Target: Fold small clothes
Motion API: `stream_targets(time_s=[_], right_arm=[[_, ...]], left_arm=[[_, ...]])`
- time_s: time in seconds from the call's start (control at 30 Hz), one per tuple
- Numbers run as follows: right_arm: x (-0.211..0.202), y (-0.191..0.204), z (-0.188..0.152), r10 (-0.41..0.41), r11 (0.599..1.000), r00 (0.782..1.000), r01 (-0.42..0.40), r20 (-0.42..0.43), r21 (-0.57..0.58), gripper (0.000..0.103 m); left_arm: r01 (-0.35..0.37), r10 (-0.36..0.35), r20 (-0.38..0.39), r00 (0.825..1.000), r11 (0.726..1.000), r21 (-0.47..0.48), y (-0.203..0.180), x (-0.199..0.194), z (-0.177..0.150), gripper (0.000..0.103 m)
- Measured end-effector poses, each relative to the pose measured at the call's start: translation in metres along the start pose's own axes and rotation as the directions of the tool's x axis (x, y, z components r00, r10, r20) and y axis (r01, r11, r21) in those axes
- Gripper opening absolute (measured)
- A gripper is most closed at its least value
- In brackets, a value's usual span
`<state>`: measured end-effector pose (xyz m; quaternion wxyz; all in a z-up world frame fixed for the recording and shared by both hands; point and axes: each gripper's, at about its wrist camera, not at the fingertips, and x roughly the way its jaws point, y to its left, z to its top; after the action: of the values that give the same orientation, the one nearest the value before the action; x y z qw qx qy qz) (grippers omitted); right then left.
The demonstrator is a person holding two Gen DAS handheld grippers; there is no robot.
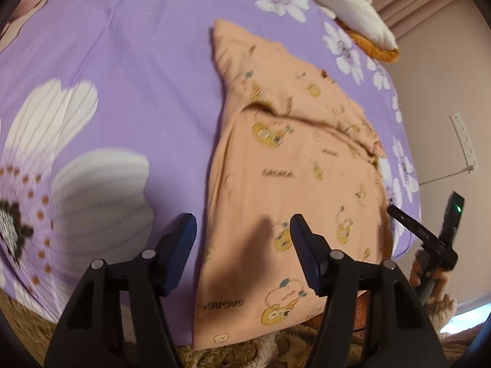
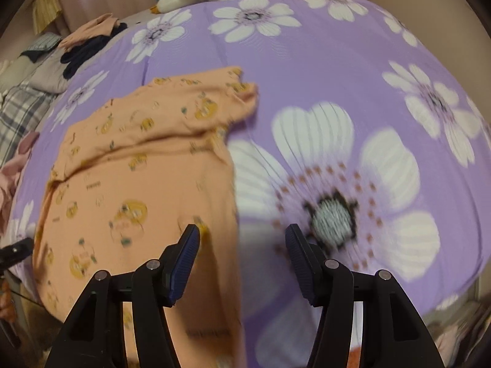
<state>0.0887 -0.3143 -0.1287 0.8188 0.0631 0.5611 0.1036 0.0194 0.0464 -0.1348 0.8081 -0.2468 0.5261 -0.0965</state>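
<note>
Purple floral bedsheet [image 1: 122, 61] across the whole bed, big white flowers printed on it, slightly blurred in both views. On it, flat and partly folded, a peach printed garment [image 1: 291, 159]: one sleeve [image 1: 227, 46] stretched toward the far side, body lying lengthwise, hem reaching the near edge of the bed over a brown fuzzy blanket [image 1: 276, 346]. Seen from the right wrist as a broad peach panel [image 2: 138, 190] left of centre, with a crease across its upper part.

Probably early in the fold: sides partly turned in, sleeve not yet tucked. Next move, by the look of it: a pinch on a near corner or the long edge with each gripper, then a carry across or upward, fabric kept taut against bunching.

Left gripper [image 1: 242, 239] above the garment's near end, jaws wide apart, nothing between them. Right gripper [image 2: 242, 245] over the garment's right edge, jaws likewise spread and empty; visible too from the left wrist, off the bed's right side.

Farther off: white and orange cushions [image 1: 353, 9], a heap of other clothes [image 2: 89, 40], beige wall, a white power strip [image 1: 465, 141].
</note>
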Motion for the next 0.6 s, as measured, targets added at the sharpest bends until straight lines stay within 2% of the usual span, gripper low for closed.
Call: stream_targets(time_s=[0.17,0.3,0.37,0.4,0.47,0.5,0.57,0.6], right_arm=[[-0.007,-0.005,-0.027,0.061,0.998,0.997,-0.059,-0.054,0.03,0.057],[-0.013,-0.001,-0.041,0.099,0.995,0.991,-0.098,-0.087,0.025,0.057],[-0.014,0.001,-0.046,0.12,0.992,0.988,-0.116,-0.093,0.048,0.05],[-0.013,0.004,-0.048,0.158,0.986,0.982,-0.152,-0.104,0.062,0.046],[-0.009,0.008,-0.052,0.191,0.98,0.975,-0.184,-0.112,0.073,0.045],[-0.007,0.011,-0.054,0.183,0.982,0.977,-0.177,-0.109,0.069,0.041],[-0.004,0.015,-0.056,0.141,0.989,0.985,-0.137,-0.098,0.045,0.032],[-0.004,0.017,-0.056,0.132,0.991,0.987,-0.129,-0.091,0.038,0.021]], left_arm=[[-0.006,0.007,-0.026,1.0,0.999,0.039,-0.007,0.003,-0.009,0.062],[0.027,-0.025,-0.05,0.998,0.999,0.026,-0.005,0.003,-0.017,0.062],[0.025,-0.023,-0.056,0.998,0.999,0.025,-0.006,0.004,-0.019,0.062],[0.022,-0.021,-0.059,0.998,0.999,0.032,-0.008,0.004,-0.02,0.062],[0.032,-0.029,-0.064,0.998,0.998,0.051,-0.011,0.007,-0.022,0.061],[0.03,-0.026,-0.063,0.998,0.997,0.066,-0.013,0.01,-0.024,0.057],[-0.013,0.017,-0.044,0.999,0.996,0.092,-0.016,0.013,-0.025,0.042],[-0.033,0.036,-0.035,0.999,0.994,0.102,-0.018,0.015,-0.024,0.025]])
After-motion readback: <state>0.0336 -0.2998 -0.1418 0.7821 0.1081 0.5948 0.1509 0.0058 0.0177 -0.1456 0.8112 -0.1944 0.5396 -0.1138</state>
